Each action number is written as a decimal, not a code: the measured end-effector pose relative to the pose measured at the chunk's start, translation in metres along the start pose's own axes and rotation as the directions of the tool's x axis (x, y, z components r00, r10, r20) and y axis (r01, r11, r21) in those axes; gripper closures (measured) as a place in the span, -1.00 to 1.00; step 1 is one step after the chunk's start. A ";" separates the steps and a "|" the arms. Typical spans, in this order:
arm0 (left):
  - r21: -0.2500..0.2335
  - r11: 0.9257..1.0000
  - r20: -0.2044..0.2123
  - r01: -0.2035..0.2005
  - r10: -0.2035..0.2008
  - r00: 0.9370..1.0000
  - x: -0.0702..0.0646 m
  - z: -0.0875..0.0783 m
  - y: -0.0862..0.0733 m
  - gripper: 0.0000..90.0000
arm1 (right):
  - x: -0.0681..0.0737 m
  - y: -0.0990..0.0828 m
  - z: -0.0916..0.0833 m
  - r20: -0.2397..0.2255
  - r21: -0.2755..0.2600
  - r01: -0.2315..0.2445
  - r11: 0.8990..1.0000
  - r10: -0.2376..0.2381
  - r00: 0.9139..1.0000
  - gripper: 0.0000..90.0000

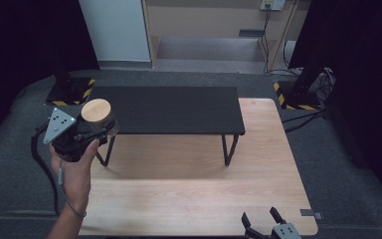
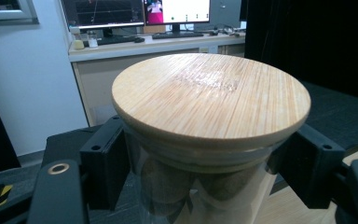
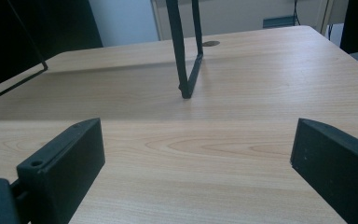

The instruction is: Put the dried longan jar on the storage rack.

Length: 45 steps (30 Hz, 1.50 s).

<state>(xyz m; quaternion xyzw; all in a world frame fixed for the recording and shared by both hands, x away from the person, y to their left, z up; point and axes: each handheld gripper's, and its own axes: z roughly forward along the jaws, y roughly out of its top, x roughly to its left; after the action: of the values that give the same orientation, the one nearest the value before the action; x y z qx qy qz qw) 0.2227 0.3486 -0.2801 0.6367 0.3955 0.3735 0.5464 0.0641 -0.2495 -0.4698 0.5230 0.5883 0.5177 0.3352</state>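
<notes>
The desk [image 1: 194, 199] lies wide under everything, and on it stands the black shelf [image 1: 169, 109], a low riser on thin legs; I use this shelf as my landmark. My left tongs [image 1: 97, 132] are at the left end of the shelf, just beside its front corner and a little above its top. They are pinching the glass jar [image 2: 200, 186] on both sides, just below its bamboo lid [image 2: 209, 95]. So I judge the picking up is done: the jar hangs in the air, touching neither desk nor shelf. What is left, I think, is to set it down, probably on the shelf top.

The jar stands upright; its long axis goes up and down, lid pointing to the ceiling. Some dark round things are inside; I cannot tell what.

My right tongs [image 1: 263, 221] wait spread and empty, low over the desk, well in front of the shelf's right leg [image 3: 186, 60].
</notes>
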 end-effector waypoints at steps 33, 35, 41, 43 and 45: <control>0.067 0.996 -0.090 0.055 -0.049 0.995 0.042 0.064 -0.014 -0.46 | 0.003 0.004 0.009 0.019 0.019 0.002 1.000 -0.003 1.000 -0.93; 0.067 0.996 -0.092 0.060 -0.054 0.994 0.043 0.065 -0.016 -0.46 | 0.002 0.004 0.009 0.021 0.020 0.002 1.000 -0.002 1.000 -0.93; 0.064 0.996 -0.097 0.062 -0.055 0.994 0.043 0.067 -0.017 -0.46 | 0.002 0.003 0.011 0.022 0.023 0.001 1.000 -0.002 1.000 -0.93; 0.062 0.996 -0.099 0.063 -0.057 0.993 0.043 0.068 -0.017 -0.46 | 0.003 0.003 0.011 0.020 0.025 0.001 1.000 -0.002 1.000 -0.93; 0.060 0.996 -0.099 0.062 -0.056 0.993 0.043 0.068 -0.018 -0.46 | 0.003 0.003 0.011 0.020 0.025 0.000 1.000 0.000 1.000 -0.93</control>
<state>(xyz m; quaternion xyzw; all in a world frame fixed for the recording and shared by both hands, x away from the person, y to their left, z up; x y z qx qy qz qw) 0.3002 0.3617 -0.3041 0.6227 0.4522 0.3750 0.5168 0.0749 -0.2442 -0.4693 0.5323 0.5915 0.5050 0.3343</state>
